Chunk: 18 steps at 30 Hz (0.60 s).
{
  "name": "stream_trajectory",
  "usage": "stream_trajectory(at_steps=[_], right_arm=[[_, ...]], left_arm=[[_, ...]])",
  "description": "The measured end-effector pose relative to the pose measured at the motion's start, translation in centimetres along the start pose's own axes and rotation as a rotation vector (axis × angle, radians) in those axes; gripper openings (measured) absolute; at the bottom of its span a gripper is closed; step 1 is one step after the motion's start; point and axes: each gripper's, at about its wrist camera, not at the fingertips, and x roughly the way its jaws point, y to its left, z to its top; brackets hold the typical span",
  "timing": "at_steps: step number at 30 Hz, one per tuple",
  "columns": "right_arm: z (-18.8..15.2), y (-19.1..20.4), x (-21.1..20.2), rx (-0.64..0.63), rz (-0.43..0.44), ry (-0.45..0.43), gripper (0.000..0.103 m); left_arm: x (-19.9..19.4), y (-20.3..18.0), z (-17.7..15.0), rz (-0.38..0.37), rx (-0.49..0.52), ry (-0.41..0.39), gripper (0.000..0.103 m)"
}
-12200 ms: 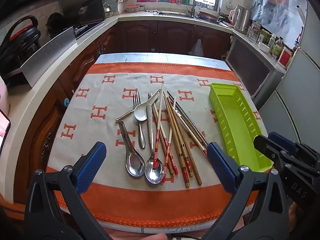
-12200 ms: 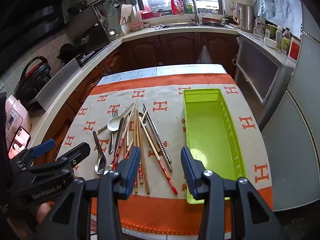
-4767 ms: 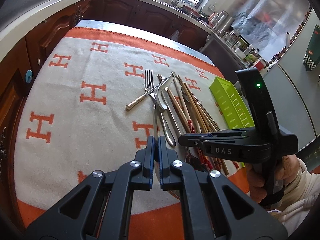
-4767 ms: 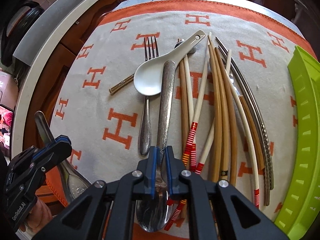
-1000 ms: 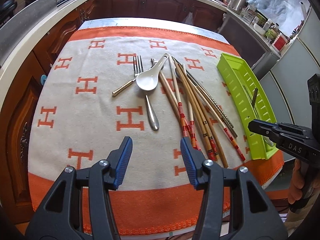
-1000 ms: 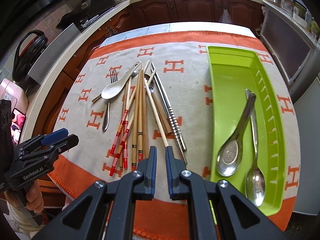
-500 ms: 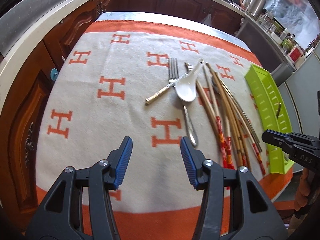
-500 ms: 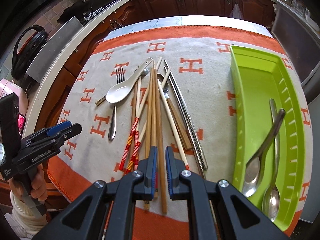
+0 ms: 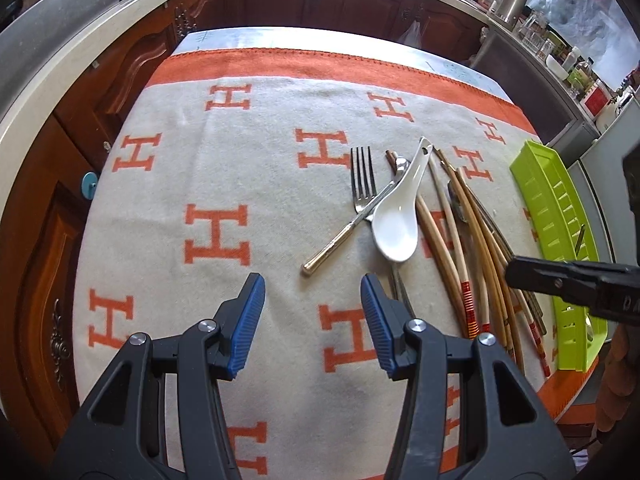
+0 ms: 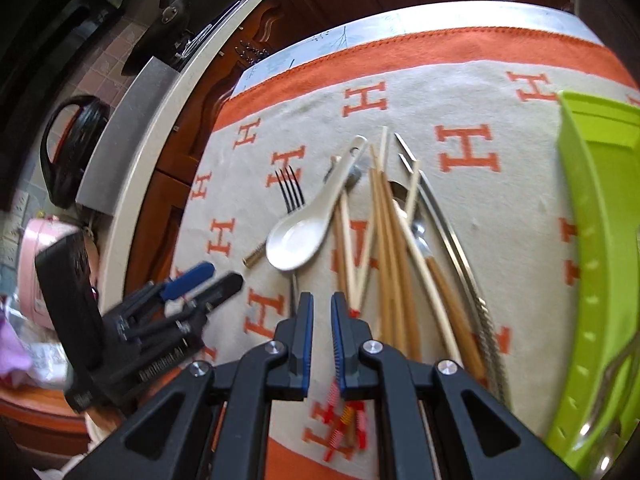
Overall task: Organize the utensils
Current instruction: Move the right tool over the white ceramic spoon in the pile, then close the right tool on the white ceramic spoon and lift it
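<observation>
A white ceramic spoon (image 9: 398, 216) (image 10: 304, 232) lies across a gold-handled fork (image 9: 352, 208) (image 10: 291, 192) and a steel utensil (image 9: 400, 292) on the cloth. A bundle of chopsticks (image 9: 472, 240) (image 10: 392, 256) lies to their right. The green tray (image 9: 560, 240) (image 10: 600, 240) at the right holds metal spoons (image 10: 612, 376). My left gripper (image 9: 312, 316) is open and empty, just short of the fork handle. My right gripper (image 10: 320, 320) is nearly shut and empty, hovering above the steel utensil's handle and the chopstick ends.
The orange and cream H-pattern cloth (image 9: 216, 236) covers the table. Wooden cabinets (image 9: 120, 64) and a counter run along the left and back. A pink appliance (image 10: 36, 264) and a black kettle (image 10: 68, 148) sit on the left counter.
My left gripper has moved forward toward the fork and white spoon. My right gripper has swung left and down, away from the tray, toward the pile. Both grippers keep their openings.
</observation>
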Motion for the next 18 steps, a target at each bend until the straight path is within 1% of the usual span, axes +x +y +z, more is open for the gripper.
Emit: stream_trajectory(at_steps=[4,9,11,15,18], right_arm=[[1.7,-0.2,2.7,0.088,0.06,0.039,0.009],[2.6,-0.6,5.3,0.19,0.107,0.078,0.009],[2.7,-0.9,6.0,0.225,0.105,0.086,0.009],[2.5,-1.3,6.6,0.275,0.094,0.093,0.015],[2.5,-1.5,6.8,0.308,0.112,0.084,0.016]], left_arm=[[0.3,-0.1,0.3,-0.003,0.006,-0.002,0.047],[0.3,0.4,0.7,-0.013,-0.005,-0.011,0.047],[0.3,0.8,0.7,-0.018,-0.012,-0.012,0.047],[0.5,1.4,0.6,-0.027,-0.026,-0.012,0.047],[0.5,1.9,0.5,-0.035,-0.04,-0.014,0.047]])
